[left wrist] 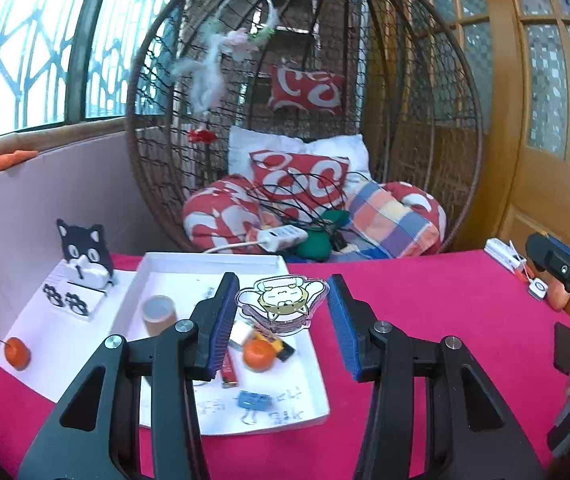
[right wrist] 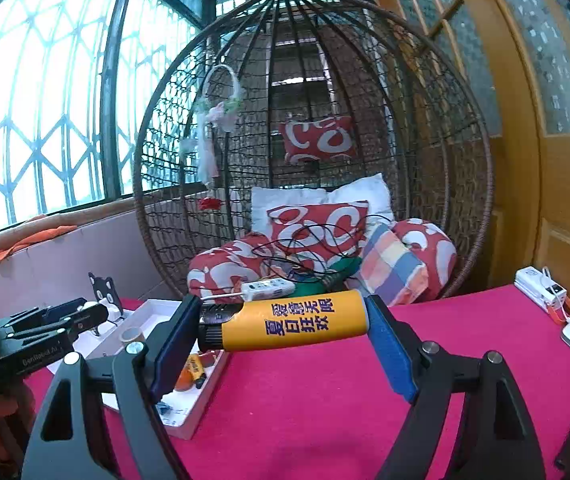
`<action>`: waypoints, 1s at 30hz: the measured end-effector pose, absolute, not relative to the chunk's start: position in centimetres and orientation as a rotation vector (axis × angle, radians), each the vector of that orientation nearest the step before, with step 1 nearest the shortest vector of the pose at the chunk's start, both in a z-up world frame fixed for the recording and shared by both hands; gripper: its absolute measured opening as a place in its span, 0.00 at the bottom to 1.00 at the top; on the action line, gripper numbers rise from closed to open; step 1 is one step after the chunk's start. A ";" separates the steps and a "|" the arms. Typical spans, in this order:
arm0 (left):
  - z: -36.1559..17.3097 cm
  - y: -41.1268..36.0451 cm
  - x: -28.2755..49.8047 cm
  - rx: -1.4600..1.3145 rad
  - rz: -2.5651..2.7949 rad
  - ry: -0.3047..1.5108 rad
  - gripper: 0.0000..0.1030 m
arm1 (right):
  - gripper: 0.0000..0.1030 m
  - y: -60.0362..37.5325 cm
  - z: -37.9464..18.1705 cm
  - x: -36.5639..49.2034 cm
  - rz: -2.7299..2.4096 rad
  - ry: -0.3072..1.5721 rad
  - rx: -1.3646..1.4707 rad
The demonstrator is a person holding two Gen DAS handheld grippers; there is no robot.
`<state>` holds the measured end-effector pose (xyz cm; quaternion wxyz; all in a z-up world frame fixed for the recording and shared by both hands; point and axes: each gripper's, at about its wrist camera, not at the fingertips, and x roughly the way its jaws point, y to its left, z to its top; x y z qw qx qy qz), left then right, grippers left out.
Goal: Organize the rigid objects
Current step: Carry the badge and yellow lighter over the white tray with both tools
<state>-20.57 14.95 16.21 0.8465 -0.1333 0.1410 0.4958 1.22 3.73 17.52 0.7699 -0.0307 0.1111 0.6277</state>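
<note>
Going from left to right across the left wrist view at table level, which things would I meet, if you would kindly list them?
Small orange fruit → cat-shaped stand → tape roll → cartoon acrylic figure between the left gripper's jaws → white power bank → right gripper.

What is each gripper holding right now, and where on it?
Left gripper: acrylic cat charm, pinched by its side edges. Right gripper: yellow cylinder, clamped lengthwise, end to end.

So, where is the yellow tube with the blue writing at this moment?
In the right wrist view, the yellow tube lies crosswise between the jaws of the right gripper, above the pink tablecloth, right of the white tray.
</note>
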 end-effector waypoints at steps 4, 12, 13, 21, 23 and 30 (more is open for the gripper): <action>16.4 15.4 -21.9 -0.296 1.060 0.283 0.44 | 0.79 4.6 17.9 0.3 1.379 0.232 -0.084; 16.5 16.0 -24.1 -0.310 1.094 0.269 0.44 | 0.79 6.6 18.1 -1.5 1.424 0.234 -0.112; 16.4 16.1 -24.4 -0.313 1.098 0.268 0.44 | 0.79 6.8 18.1 -1.7 1.429 0.236 -0.114; 15.9 18.0 -26.4 -0.336 1.135 0.278 0.44 | 0.79 9.6 18.2 -3.5 1.481 0.252 -0.149; 15.9 18.9 -26.6 -0.337 1.140 0.288 0.44 | 0.79 10.7 18.1 -4.1 1.497 0.264 -0.163; 14.8 26.0 -25.6 -0.490 1.008 0.342 0.44 | 0.79 17.0 15.5 -5.7 1.544 0.429 -0.221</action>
